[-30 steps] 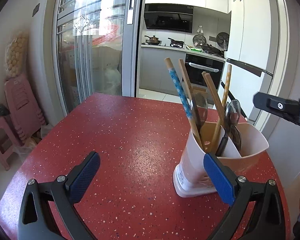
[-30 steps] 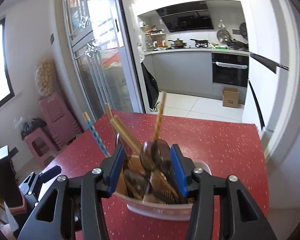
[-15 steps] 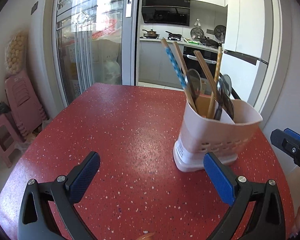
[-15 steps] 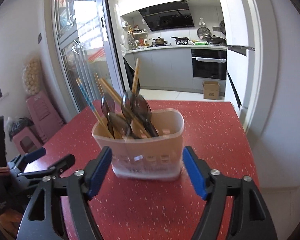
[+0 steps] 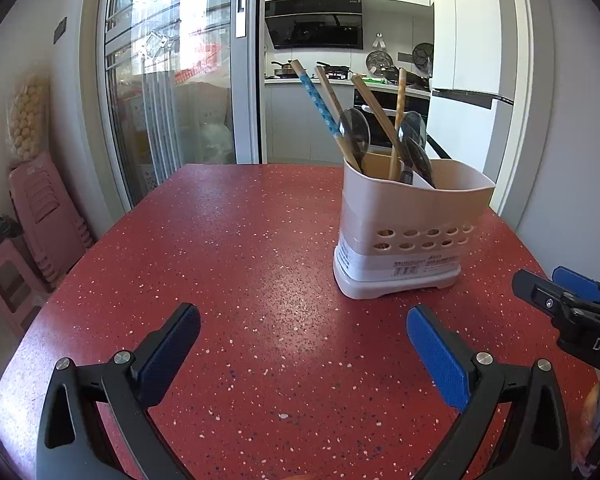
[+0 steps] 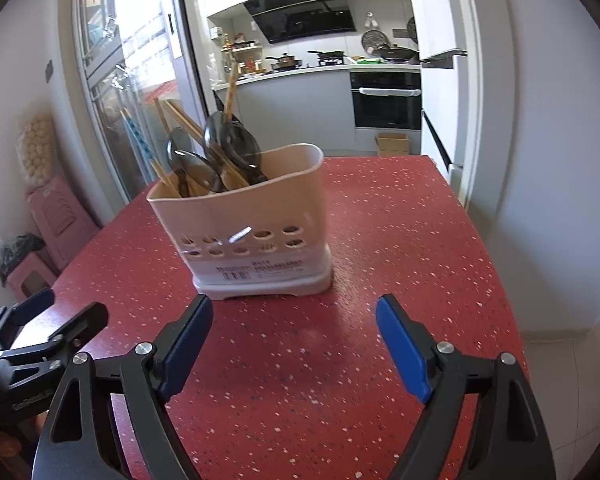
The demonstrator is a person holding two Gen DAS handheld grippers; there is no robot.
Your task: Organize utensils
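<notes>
One holder (image 5: 410, 232) stands upright on the red table (image 5: 236, 248), near the far right corner in the left view. It is pale w/ 2 rows of small holes low on its side. Inside it: 4 chopsticks (image 5: 374, 110) sticking up, one w/ a blue dotted part (image 5: 320, 106), & about 3 dark spoons (image 5: 355, 132), bowls up. The spoons overlap, so can't be sure of the count. All lean in the back part of the holder.

Left claw (image 5: 302, 340) is wide open & holds nothing. It hangs over the near part of the table, well apart from the holder. Right claw (image 6: 294, 332) is wide open too, empty, w/ the holder just past its tips, not touching.

Nothing sits btw the claws & the holder. The table has small white specks.

Past the far edge: a glass sliding door (image 5: 168, 92), a kitchen w/ an oven (image 6: 386, 100), pans on the stove, a white fridge (image 5: 472, 80). Pink plastic stools (image 5: 40, 216) are stacked by the left wall.
</notes>
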